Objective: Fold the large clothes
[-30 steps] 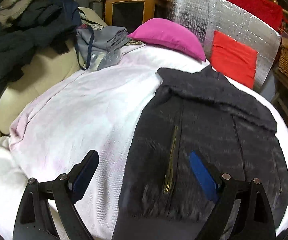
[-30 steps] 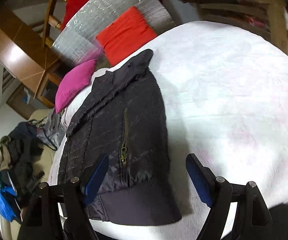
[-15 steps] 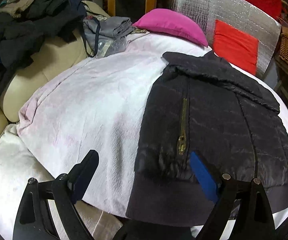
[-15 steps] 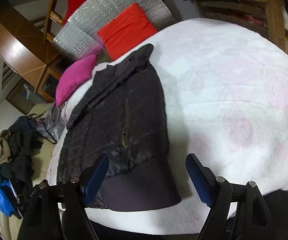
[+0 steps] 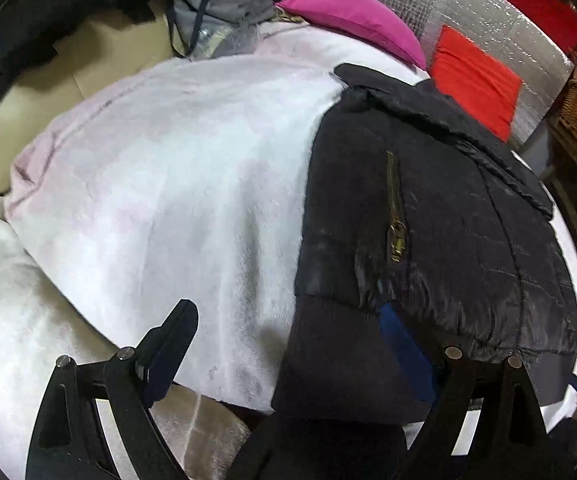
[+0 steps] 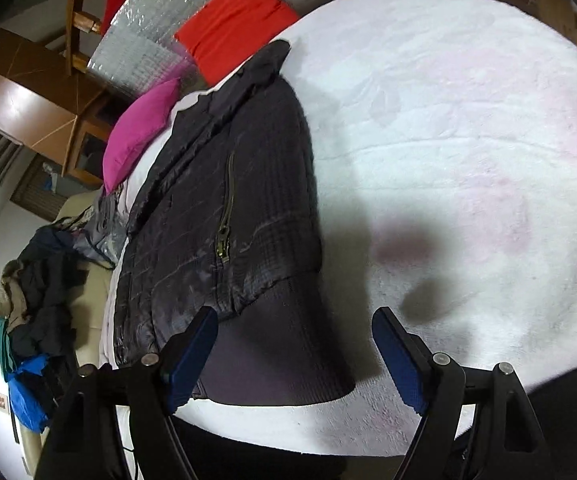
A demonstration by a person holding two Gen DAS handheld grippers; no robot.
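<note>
Gaping empty above black jacket (image 5: 440, 240): both claws.

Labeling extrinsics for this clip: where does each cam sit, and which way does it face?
Left wrist: on the left gripper, angled down over the black jacket hem's left corner; only its own open fingers show.
Right wrist: on the right gripper, angled down over the hem's right corner; only its own open fingers show.
Shared: jacket, white blanket, pink pillow, red cushion.

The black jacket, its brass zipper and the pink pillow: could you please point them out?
black jacket (image 5: 468, 248), left wrist view, quilted front panel.
brass zipper (image 6: 224, 236), right wrist view, near its pull.
pink pillow (image 5: 348, 20), left wrist view, middle of its top.
</note>
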